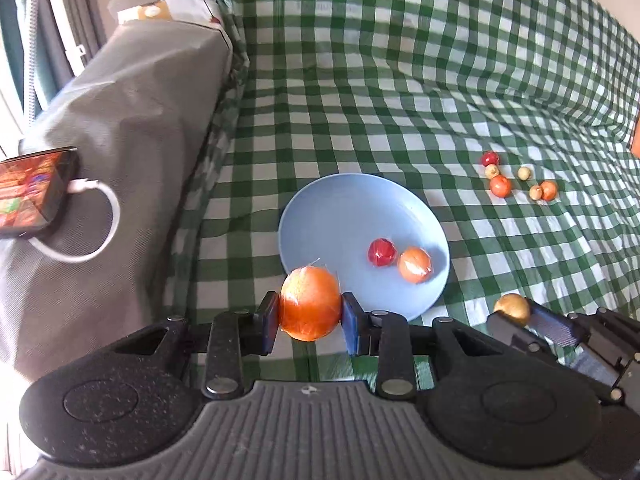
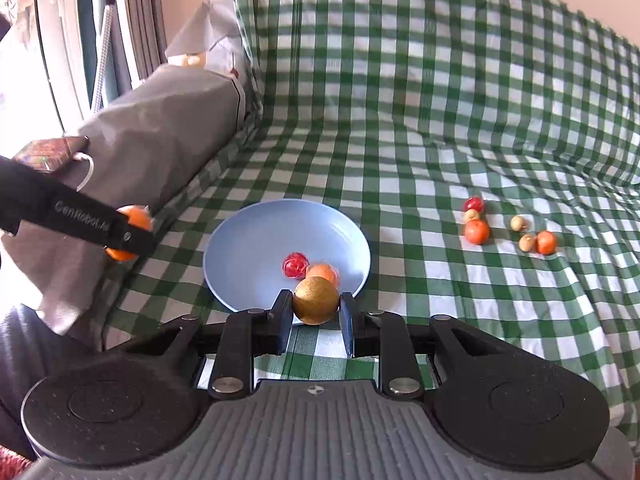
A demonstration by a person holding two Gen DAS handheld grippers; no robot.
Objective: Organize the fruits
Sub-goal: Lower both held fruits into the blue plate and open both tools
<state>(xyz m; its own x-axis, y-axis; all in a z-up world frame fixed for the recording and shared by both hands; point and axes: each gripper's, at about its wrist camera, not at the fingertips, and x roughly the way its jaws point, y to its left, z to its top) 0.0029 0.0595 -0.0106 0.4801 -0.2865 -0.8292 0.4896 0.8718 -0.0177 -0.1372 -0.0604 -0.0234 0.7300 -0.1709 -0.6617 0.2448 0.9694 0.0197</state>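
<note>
My left gripper [image 1: 310,314] is shut on a wrapped orange fruit [image 1: 310,308], held just off the near left rim of the blue plate [image 1: 340,208]. My right gripper [image 2: 316,310] is shut on a brown round fruit [image 2: 316,300] at the plate's near rim [image 2: 248,224]. On the plate lie a red fruit [image 1: 382,252] and an orange fruit [image 1: 415,265]. Several small red, orange and tan fruits [image 1: 516,178] lie on the checked cloth to the right, also in the right wrist view [image 2: 508,226]. The left gripper with its orange [image 2: 136,218] shows in the right wrist view.
A green-and-white checked cloth [image 1: 400,80] covers the seat and backrest. A grey-covered armrest [image 1: 132,128] at the left holds a phone [image 1: 32,192] with a white cable [image 1: 100,220]. A window frame [image 2: 60,40] stands at the far left.
</note>
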